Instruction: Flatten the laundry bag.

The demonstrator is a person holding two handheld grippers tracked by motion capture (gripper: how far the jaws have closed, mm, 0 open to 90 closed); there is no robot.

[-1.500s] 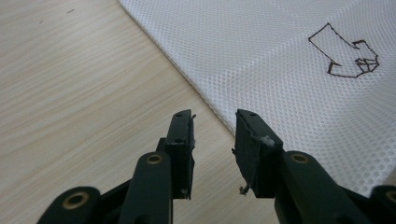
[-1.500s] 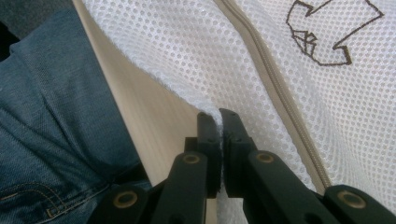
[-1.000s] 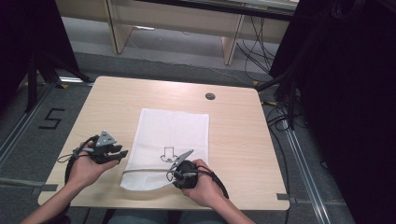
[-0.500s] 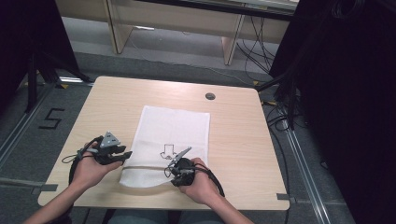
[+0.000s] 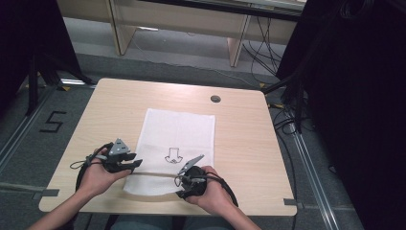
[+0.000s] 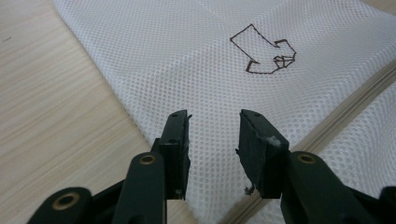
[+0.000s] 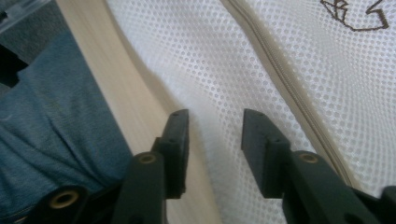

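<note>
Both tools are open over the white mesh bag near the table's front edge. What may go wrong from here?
1. The left tool is open above plain mesh, beside the zipper; closing may pinch only one layer, or snag it.
2. The right tool hangs at the mesh bag's front edge, close to the table edge; a pull may drag the bag off.

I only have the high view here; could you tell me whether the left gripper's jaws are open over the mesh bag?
Observer: Yes, the left gripper has its jaws apart, with the white mesh bag showing between them.
Operator: Thank you. And the right gripper, please?
Observer: The right gripper is open too, over the bag's near edge by the table border.
Operator: Is the zipper close to either one?
Observer: The zipper runs just past the right gripper's right-hand jaw in its own view.
</note>
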